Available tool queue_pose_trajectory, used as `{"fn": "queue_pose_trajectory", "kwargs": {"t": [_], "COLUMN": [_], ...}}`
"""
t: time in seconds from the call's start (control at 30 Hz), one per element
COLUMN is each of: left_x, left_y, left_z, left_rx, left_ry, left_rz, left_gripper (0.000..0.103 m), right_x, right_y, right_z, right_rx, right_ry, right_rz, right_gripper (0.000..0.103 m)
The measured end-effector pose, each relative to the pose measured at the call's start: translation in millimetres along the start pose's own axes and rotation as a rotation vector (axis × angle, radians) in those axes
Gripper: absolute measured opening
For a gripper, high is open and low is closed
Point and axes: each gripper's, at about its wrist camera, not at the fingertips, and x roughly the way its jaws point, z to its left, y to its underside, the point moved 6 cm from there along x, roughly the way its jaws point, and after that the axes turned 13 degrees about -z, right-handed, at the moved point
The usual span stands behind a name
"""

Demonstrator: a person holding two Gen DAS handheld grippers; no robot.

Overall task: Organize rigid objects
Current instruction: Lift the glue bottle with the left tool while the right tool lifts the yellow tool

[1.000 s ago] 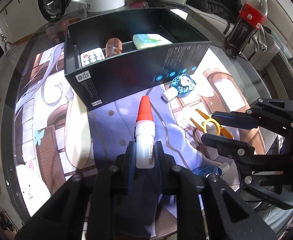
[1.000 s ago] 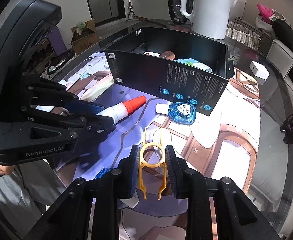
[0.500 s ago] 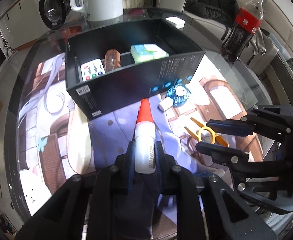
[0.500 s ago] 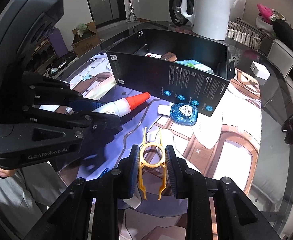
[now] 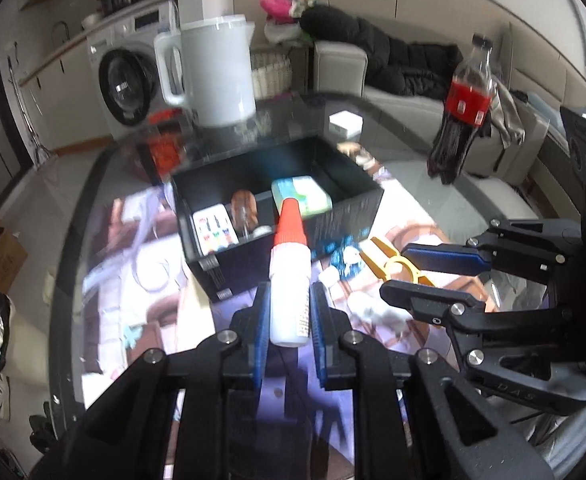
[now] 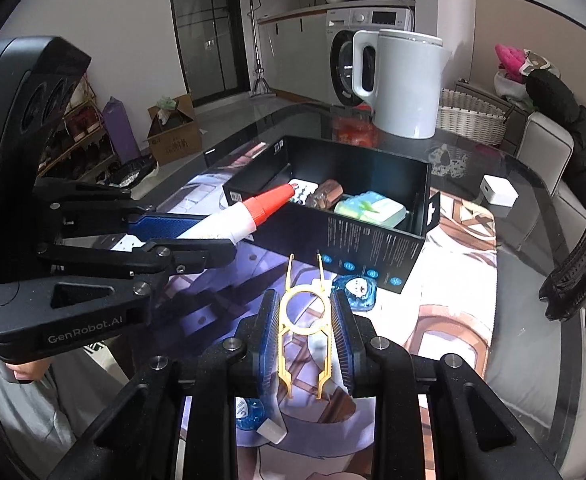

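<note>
Glass counter (image 5: 93, 184) with a printed mat (image 5: 133, 272) under you; washing machine (image 5: 129, 80) and white kettle (image 5: 217, 76) sit behind.

Left wrist view: your left tongs (image 5: 289, 312) are pinching the white glue bottle (image 5: 290, 280) by its body, red cap forward, lifted off the mat. The cap lines up over the near wall of the black box (image 5: 277, 200), which stands open-topped mid-counter. Inside it: a remote (image 5: 215, 230) at left, an amber bottle (image 5: 245, 212) in the middle, a green-and-white pack (image 5: 301, 194) at right. Cola bottle (image 5: 463, 108) stands near the far right counter edge, well apart from the box. Your right tongs (image 5: 397, 276) come in from the right, close beside the left pair, clamped on the yellow clip (image 5: 389, 258). Frame is motion-blurred, so small items on the mat by the box's front right corner can't be read.

Right wrist view: right tongs (image 6: 305, 326) are pressed onto the yellow clip (image 6: 304, 320) from both sides, prongs pointing toward the box (image 6: 373, 236). Blue tape dispenser (image 6: 355, 292) lies on the mat just beside the box's near wall, right of the clip's tips. Left tongs (image 6: 213, 236) enter from the left with the glue bottle (image 6: 241, 218), cap overlapping the box's near left corner. Open mat lies right of the box; a white cube (image 6: 499, 192) sits near that counter edge. Another small blue item (image 6: 249, 412) lies on the mat below the tongs.
</note>
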Motion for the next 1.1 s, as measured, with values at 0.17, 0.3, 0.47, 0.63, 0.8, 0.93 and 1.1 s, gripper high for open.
{"fn": "queue_pose_trajectory", "kwargs": {"t": [0.17, 0.3, 0.47, 0.63, 0.8, 0.93, 1.1], "left_x": [-30.3, -56.7, -89.1, -94.2, -83.1, -75.4, -62.9], "left_y": [-25.9, -41.3, -54.1, -56.2, -56.2, -66.8, -86.8], "left_z": [4.8, 8.7, 9.6, 11.8, 14.5, 17.9, 27.4], "left_rx": [0.013, 0.008, 0.029, 0.021, 0.005, -0.032, -0.053], "left_ry": [-0.036, -0.064, -0.098, -0.094, -0.091, -0.08, -0.107], "left_rz": [-0.181, -0.319, -0.487, -0.509, -0.474, -0.467, -0.496], "left_gripper": [0.016, 0.016, 0.016, 0.016, 0.016, 0.016, 0.016], "right_x": [-37.2, -69.1, -97.8, -103.8, -105.1, -97.0, -78.2], "right_y": [-32.3, -51.9, -62.8, -68.1, -73.6, -86.1, -108.5], "right_z": [2.8, 6.1, 15.5, 20.5, 16.6, 12.1, 1.7], "right_rx": [-0.049, -0.074, -0.107, -0.105, -0.068, -0.046, -0.04], "right_ry": [0.053, 0.1, 0.134, 0.141, 0.137, 0.13, 0.136], "right_rz": [-0.245, -0.417, -0.571, -0.596, -0.589, -0.59, -0.605], "right_gripper": [0.026, 0.026, 0.026, 0.026, 0.026, 0.026, 0.026]}}
